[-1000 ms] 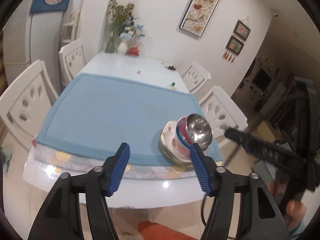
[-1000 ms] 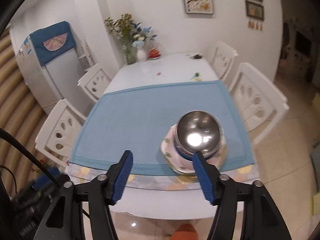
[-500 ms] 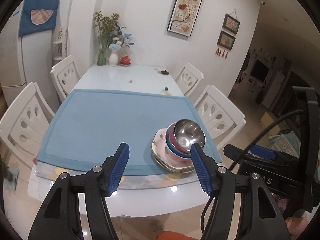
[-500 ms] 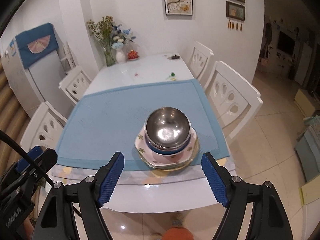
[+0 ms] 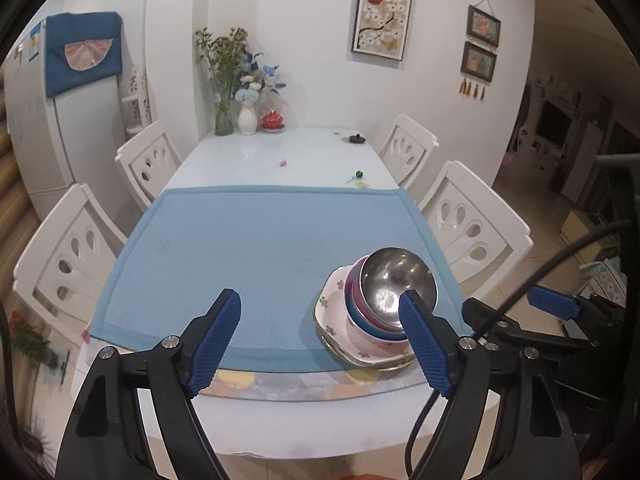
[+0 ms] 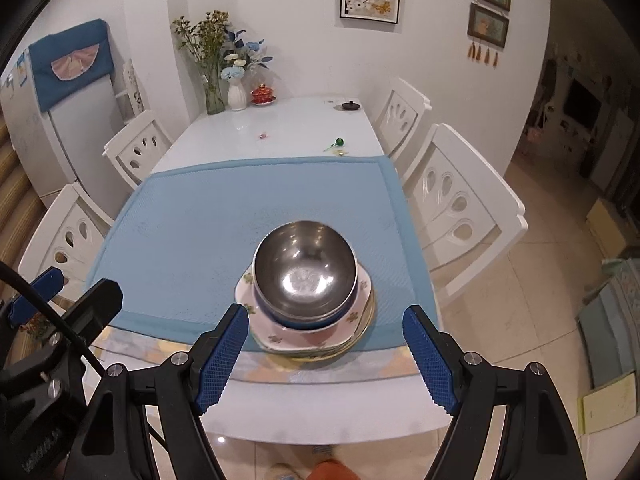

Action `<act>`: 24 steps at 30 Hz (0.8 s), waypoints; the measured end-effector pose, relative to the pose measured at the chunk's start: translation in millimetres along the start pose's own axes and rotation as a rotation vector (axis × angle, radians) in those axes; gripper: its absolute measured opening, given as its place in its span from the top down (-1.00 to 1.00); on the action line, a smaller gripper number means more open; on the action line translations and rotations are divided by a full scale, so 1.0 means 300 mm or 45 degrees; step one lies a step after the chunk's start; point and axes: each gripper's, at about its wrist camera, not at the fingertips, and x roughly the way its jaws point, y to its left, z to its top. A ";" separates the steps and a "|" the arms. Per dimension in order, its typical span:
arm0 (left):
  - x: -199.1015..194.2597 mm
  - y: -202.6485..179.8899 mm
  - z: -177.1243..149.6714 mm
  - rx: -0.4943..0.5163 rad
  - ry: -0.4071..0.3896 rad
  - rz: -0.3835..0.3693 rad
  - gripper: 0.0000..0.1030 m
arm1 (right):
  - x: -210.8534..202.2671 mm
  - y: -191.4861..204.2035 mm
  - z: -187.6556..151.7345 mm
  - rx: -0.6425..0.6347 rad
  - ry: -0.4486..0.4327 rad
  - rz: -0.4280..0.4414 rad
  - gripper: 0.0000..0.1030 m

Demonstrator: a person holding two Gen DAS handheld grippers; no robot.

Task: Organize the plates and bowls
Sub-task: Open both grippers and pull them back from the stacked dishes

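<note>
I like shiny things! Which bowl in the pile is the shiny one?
The metal bowl on top. The pink bowl and blue bowl under it are painted, not shiny.

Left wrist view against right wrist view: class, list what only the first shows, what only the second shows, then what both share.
Only the left wrist view: the pink bowl nested under the steel bowl, and the whole butterfly picture.

Only the right wrist view: stacked flat items on the floor at far right, and an orange shoe below the table edge.

Both: the stack on the floral plate near the blue mat's front edge, the flower vases, four white chairs, and both grippers with fingers apart, holding nothing: left gripper, right gripper.
</note>
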 end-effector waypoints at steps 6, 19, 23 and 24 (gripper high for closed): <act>0.068 -0.015 0.036 -0.064 0.036 0.019 -0.55 | 0.056 -0.050 0.040 -0.018 0.016 0.022 -0.51; 0.176 0.025 0.047 -0.207 0.067 0.253 -0.55 | 0.241 -0.090 0.052 -0.040 0.200 0.067 -0.51; 0.174 0.013 0.055 -0.167 0.037 0.379 -0.55 | 0.261 -0.082 0.055 -0.061 0.207 0.056 -0.51; 0.173 0.008 0.059 -0.153 0.033 0.381 -0.55 | 0.270 -0.084 0.054 -0.056 0.217 0.056 -0.51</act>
